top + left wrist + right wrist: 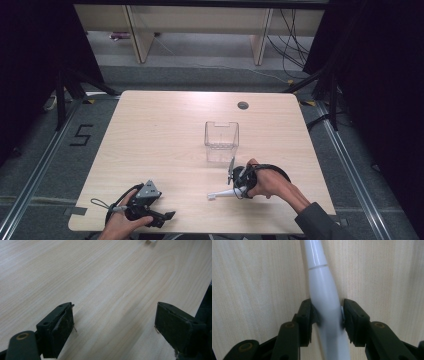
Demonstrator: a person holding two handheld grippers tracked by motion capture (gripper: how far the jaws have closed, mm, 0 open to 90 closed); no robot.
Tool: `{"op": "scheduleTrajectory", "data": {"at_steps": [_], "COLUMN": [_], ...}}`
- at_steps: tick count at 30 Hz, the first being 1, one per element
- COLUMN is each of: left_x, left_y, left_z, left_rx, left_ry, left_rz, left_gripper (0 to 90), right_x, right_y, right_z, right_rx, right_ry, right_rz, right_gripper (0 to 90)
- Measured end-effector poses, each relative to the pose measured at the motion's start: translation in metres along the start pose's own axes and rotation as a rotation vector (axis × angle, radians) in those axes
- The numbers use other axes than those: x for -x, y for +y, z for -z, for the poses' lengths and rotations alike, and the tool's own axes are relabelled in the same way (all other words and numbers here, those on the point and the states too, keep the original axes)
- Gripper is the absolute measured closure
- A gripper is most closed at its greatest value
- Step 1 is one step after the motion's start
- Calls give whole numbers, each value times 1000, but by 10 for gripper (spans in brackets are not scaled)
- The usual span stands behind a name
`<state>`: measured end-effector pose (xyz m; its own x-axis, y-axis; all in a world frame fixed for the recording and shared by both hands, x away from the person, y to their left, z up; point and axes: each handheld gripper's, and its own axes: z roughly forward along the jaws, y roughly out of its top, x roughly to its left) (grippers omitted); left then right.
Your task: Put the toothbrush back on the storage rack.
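Wood grain in a pale, matte finish covers the bench (pixel 165 150), a rounded rectangle with a small dark grommet hole (pixel 243 105) near its far edge. A clear plastic box (pixel 221 141), square-walled and open-topped, stands near the bench's middle. Just nearer than it, toward the right, lies the toothbrush (pixel 222 194): white, glossy, with a smooth handle that swells at the middle and tapers toward a thin neck, a fine seam ringing it.

The right gripper (pixel 239 186), held in the right hand (pixel 270 182), points left over the handle. The right gripper view shows the handle (pixel 325 300) running straight up between the two black jaws, their pads pressing on both of its sides, so the jaws stand narrow and closed on it; its neck reaches away past the tips over the wood.

The left gripper (pixel 167 216), in the left hand (pixel 120 225), rests at the bench's near left edge, well apart from the toothbrush. Its jaws stand wide with bare wood between them.

From above, the grip itself is hidden behind the hand and the gripper's body; the right gripper view makes the contact plain. The left gripper view catches a small white bit at its top edge, too cropped to tell what it is. The high view alone takes in the box.
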<state>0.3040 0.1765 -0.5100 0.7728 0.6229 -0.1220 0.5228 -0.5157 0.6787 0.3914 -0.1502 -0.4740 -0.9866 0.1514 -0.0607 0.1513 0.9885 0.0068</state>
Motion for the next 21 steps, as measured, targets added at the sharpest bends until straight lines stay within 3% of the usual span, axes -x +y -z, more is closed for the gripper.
{"op": "scheduleTrajectory", "data": {"at_steps": [1,4,10,12,17,18,19,21], "left_x": [1,1,1,1,0,0,0,1], "left_y": [0,0,0,0,0,0,0,0], "left_z": [0,-1,-1,0,0,0,0,0], "left_rx": [10,8,9,9,1,0,0,10], "left_ry": [-7,-5,-6,-6,3,3,4,-5], "left_rz": [13,13,13,13,5,3,2,12], "left_gripper": [149,149,149,149,149,149,149,149], "right_x": [1,-2,-3,0,-1,2,-3,-4], "right_y": [0,1,2,2,5,5,6,7], "right_z": [0,1,1,-1,0,-1,1,1], "right_rx": [8,-5,-15,-9,-17,-14,-47,-51], "right_ry": [-1,14,17,7,5,-7,19,6], "right_rz": [19,-25,-23,28,31,68,-7,0], "right_gripper": [613,623,636,638,644,645,646,648]}}
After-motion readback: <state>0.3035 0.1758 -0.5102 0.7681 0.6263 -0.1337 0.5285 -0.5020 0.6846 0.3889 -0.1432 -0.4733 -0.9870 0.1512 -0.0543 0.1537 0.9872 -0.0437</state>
